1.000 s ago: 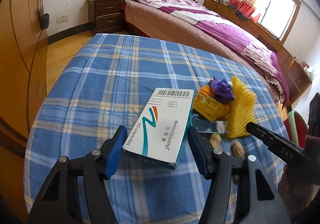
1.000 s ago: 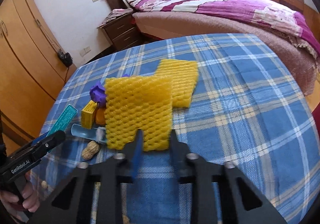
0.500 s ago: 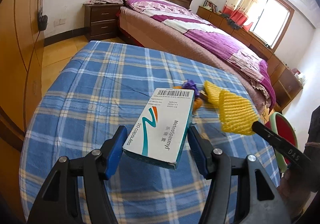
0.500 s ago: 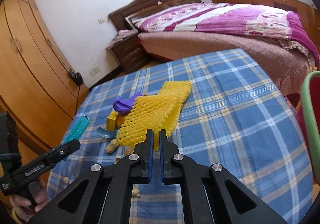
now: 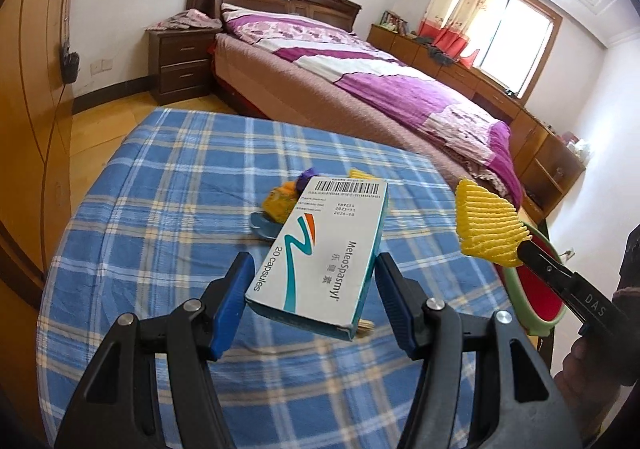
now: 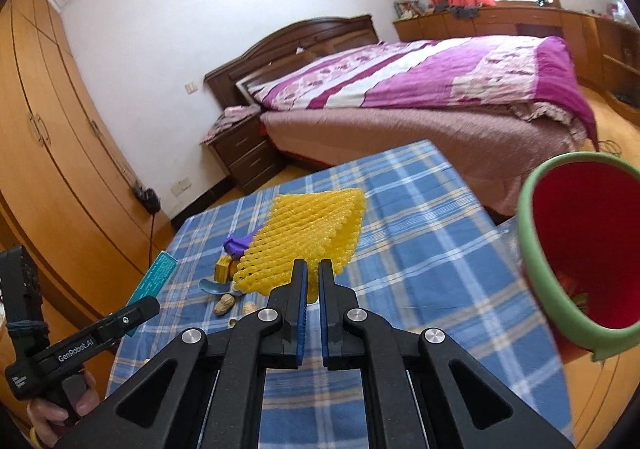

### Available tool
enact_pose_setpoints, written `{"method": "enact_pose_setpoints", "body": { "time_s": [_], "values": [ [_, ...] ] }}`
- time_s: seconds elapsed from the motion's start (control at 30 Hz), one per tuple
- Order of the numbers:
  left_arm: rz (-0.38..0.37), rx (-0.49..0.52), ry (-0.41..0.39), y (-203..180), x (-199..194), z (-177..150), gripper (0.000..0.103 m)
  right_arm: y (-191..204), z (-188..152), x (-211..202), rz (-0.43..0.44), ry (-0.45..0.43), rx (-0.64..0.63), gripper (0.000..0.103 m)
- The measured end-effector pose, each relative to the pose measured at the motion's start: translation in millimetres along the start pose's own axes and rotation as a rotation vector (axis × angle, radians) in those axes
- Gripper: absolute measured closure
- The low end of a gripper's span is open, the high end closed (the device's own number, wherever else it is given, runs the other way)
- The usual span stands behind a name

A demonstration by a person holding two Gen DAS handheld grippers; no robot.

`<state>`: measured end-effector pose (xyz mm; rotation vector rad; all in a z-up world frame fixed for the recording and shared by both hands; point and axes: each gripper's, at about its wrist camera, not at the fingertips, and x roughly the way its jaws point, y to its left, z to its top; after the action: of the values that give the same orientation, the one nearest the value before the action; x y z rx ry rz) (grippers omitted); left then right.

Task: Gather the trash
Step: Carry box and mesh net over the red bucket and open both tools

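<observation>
1. My left gripper (image 5: 312, 289) is clamped on a white-and-teal medicine box (image 5: 324, 253). The box sits flat between the two blue pads (image 5: 232, 301), barcode end pointing away from me, held clear above the blue plaid tablecloth (image 5: 168, 209).
2. My right gripper (image 6: 313, 269) is pinched tight on a yellow foam fruit net (image 6: 308, 237). The net fans out beyond the fingertips, its near edge caught between them, lifted off the cloth.
3. The red bin with a green rim (image 6: 576, 249) stands just to the right of the net, beyond the table edge.
4. On the cloth behind the box I see a purple scrap (image 6: 236, 243), a small yellow carton (image 6: 222, 269), a blue wrapper (image 6: 212, 287) and peanuts (image 6: 224, 305), bunched together.
</observation>
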<state>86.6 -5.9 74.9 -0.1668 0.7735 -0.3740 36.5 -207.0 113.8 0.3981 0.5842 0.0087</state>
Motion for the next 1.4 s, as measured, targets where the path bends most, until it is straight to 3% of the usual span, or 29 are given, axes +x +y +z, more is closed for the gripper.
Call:
{"method": "enact_pose_setpoints", "body": {
  "time_s": [0.7,1.1,1.4],
  "values": [
    [-0.112,0.158,-0.006,-109.2,-13.6,-8.3,0.041,-82.7,-5.4,-92.4,-0.13,-0.162,0.139,0.098],
    [-0.169,0.285,0.049,-189.4,18.4,-17.0,0.041,-152.4,-14.7,-114.9,-0.256,-0.192,0.254,0.097],
    [-0.201,0.351,0.099,-238.7,55.0,-22.9,0.041,-198.1,-20.6,-105.0,-0.338,-0.154,0.297,0.095]
  ]
}}
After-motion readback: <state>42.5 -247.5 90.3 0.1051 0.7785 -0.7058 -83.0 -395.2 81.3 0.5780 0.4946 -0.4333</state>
